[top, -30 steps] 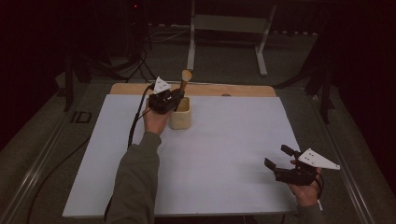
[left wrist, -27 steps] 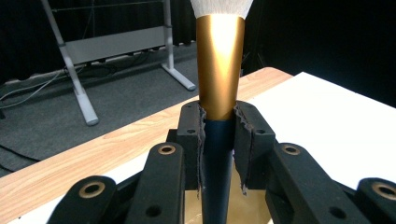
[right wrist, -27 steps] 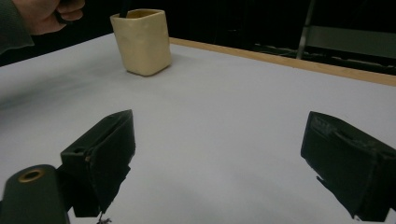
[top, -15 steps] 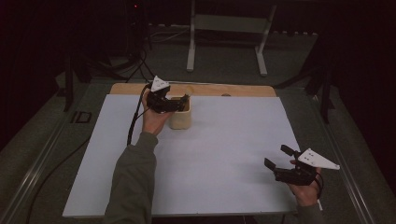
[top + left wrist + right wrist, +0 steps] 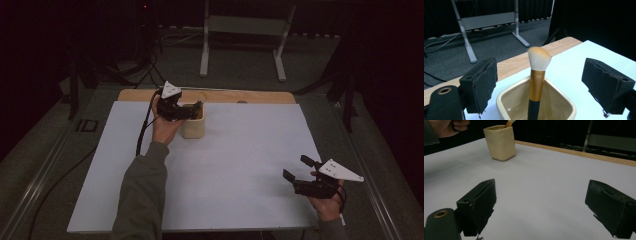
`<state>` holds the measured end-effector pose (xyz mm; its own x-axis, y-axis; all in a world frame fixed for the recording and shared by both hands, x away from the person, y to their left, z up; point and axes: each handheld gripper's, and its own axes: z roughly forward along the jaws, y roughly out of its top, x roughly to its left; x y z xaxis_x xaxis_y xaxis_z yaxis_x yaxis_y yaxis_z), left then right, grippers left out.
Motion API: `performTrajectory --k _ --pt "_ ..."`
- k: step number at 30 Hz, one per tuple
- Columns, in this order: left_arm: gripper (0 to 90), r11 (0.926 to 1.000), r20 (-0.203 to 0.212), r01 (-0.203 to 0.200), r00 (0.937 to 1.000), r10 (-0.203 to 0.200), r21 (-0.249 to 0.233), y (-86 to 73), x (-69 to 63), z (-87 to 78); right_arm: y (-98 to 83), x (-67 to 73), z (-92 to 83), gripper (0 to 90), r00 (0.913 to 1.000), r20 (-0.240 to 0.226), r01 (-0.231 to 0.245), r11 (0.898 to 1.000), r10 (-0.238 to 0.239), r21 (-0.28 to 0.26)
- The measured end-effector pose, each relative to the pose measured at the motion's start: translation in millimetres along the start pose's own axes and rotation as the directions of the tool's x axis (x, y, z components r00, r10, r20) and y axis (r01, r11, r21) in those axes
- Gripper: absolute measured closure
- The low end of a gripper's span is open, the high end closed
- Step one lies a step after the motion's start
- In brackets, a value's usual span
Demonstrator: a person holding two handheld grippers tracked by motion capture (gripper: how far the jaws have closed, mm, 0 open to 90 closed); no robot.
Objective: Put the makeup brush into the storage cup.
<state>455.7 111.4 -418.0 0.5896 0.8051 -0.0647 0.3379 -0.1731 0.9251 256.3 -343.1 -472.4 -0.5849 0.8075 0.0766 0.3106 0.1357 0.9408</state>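
Observation:
A cream square cup (image 5: pixel 192 127) stands near the back left of the white table (image 5: pixel 240 165). A makeup brush (image 5: pixel 537 75) with a gold ferrule and pale bristles stands upright in the cup (image 5: pixel 559 100). My left gripper (image 5: pixel 196 107) hovers just over the cup's rim. Its jaws have just opened and stand wide on either side of the brush, with neither pad (image 5: pixel 480 85) touching it. My right gripper (image 5: pixel 296 168) rests low at the table's front right, open and empty. From the right gripper (image 5: pixel 541 202) view, the cup (image 5: pixel 500 142) sits far off with the brush (image 5: pixel 509 123) poking out.
A wooden strip (image 5: pixel 250 96) runs along the table's far edge. Beyond it a grey metal stand (image 5: pixel 240 30) sits on the dark floor. The left gripper's cable (image 5: pixel 145 127) trails over the table's left side. White sheet lies bare between the two hands.
The left gripper held the brush above the cup a second ago. It has since let go with open jaws, and the brush has dropped into the cup. The right hand has kept still.

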Motion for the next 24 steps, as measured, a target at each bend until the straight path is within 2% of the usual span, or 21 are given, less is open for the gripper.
performTrajectory --k 12,24 --pt "15.1 1.0000 0.010 -0.007 0.9999 0.007 0.007 2.9 1.7 -6.5 0.0 -0.3 -0.3 10.0 1.0000 0.001 -0.002 1.000 0.002 0.000" --pt "14.4 0.9987 0.039 -0.041 0.9985 0.040 0.029 5.3 -2.4 -13.5 -0.1 -0.1 -0.1 10.0 1.0000 0.001 -0.002 1.000 0.002 0.000"
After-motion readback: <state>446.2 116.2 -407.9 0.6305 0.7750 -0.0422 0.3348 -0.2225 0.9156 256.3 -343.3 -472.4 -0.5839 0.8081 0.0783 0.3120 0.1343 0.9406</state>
